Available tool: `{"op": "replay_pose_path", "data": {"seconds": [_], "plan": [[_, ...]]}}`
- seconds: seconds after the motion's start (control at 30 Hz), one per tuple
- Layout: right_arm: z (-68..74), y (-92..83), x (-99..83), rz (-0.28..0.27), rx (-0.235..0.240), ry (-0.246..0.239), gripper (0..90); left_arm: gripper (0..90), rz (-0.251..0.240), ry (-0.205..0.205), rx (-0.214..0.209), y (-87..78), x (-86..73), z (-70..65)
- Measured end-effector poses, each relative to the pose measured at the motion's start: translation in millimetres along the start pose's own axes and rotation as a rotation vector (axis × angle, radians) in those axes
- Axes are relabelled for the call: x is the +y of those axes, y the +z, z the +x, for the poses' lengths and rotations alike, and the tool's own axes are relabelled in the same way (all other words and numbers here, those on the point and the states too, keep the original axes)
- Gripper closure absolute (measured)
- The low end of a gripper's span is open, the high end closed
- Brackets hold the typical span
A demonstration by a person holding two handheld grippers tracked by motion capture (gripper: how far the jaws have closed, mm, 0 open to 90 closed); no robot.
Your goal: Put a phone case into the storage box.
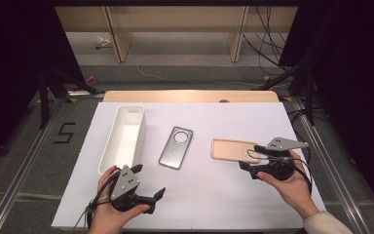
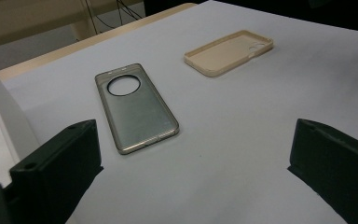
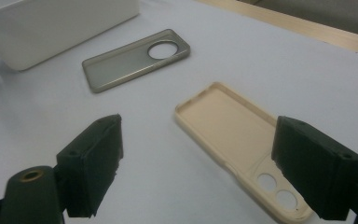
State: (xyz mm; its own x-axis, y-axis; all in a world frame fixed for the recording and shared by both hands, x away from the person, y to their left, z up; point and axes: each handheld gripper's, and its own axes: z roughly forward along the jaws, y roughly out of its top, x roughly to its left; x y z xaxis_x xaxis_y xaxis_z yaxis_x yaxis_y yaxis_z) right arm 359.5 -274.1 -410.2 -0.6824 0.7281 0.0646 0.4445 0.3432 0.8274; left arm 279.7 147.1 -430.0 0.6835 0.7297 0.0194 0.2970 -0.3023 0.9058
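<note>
A grey see-through phone case (image 1: pixel 176 147) with a round camera hole lies flat in the middle of the white table cover (image 1: pixel 204 190). To its right lies a beige phone case (image 1: pixel 229 148), hollow side up. My right gripper (image 1: pixel 249 156) is open at the beige case's right end, one jaw over that end, gripping nothing. In the right gripper view (image 3: pixel 198 122) the beige case (image 3: pixel 228 126) runs between the jaws and the grey case (image 3: pixel 130 58) lies beyond. My left gripper (image 1: pixel 150 179) is open near the front edge. Its jaws (image 2: pixel 193 128) point toward the grey case (image 2: pixel 135 109) and the beige case (image 2: pixel 228 51).
A long white bin (image 1: pixel 124 139) stands left of the grey case, just beyond my left hand; its wall shows in both gripper views (image 2: pixel 0 116) (image 3: pixel 51 23). A wooden table edge (image 1: pixel 190 95) runs along the back, with cables on the floor beyond.
</note>
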Motion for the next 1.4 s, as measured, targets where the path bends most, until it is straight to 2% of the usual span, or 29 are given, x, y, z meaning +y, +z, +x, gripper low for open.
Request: {"op": "replay_pose_path", "data": {"seconds": [0.27,0.37,0.4,0.47,0.5,0.57,0.6,0.63,0.67,0.7,0.73,0.8,1.13,1.17,1.3,1.4], "plan": [[3.4,4.5,1.7,0.010,-0.004,-0.004,20.4,3.0,-0.003,-0.004,0.000,0.2,0.1,0.0],[9.2,12.1,6.1,0.018,0.022,-0.030,31.2,3.6,-0.001,-0.005,0.002,0.7,0.3,0.2],[14.3,17.3,9.9,0.019,0.031,-0.063,44.8,4.1,0.002,-0.005,0.006,1.2,0.3,0.2],[17.6,20.0,12.2,0.014,0.038,-0.082,48.1,4.4,0.003,-0.004,0.008,1.5,0.2,0.3],[21.1,22.7,14.8,0.012,0.043,-0.096,53.1,4.9,0.007,0.000,0.013,1.8,0.2,0.6],[28.4,29.3,20.1,0.022,0.073,-0.117,60.6,5.5,0.011,0.001,0.015,2.4,-0.1,1.3],[34.6,36.6,22.8,0.037,0.104,-0.127,68.0,6.0,0.011,-0.003,0.018,3.0,-0.3,1.6],[34.6,36.6,22.8,0.037,0.104,-0.127,68.0,6.2,0.011,-0.003,0.018,3.0,-0.3,1.6],[40.1,43.0,25.4,0.053,0.119,-0.146,72.5,6.3,0.011,0.002,0.021,3.3,-0.3,2.4],[40.1,43.0,25.4,0.053,0.119,-0.146,72.5,6.4,0.011,0.002,0.021,3.3,-0.3,2.4],[45.5,50.4,29.9,0.062,0.136,-0.160,77.2,6.4,0.011,0.002,0.023,3.3,-0.4,2.7],[49.0,57.2,34.0,0.067,0.150,-0.170,80.7,6.4,0.011,0.004,0.025,3.3,-0.4,3.1],[63.4,86.8,48.9,0.112,0.186,-0.175,88.9,6.5,0.012,0.007,0.031,2.6,-1.4,6.7],[67.8,94.6,52.8,0.121,0.194,-0.177,90.0,6.5,0.013,0.006,0.031,2.6,-1.6,7.2],[74.1,105.2,57.1,0.140,0.206,-0.176,90.0,6.5,0.013,0.005,0.030,2.5,-1.8,7.9],[83.9,121.7,61.7,0.169,0.224,-0.187,90.0,6.6,0.012,0.003,0.031,2.3,-2.0,8.4]]}}
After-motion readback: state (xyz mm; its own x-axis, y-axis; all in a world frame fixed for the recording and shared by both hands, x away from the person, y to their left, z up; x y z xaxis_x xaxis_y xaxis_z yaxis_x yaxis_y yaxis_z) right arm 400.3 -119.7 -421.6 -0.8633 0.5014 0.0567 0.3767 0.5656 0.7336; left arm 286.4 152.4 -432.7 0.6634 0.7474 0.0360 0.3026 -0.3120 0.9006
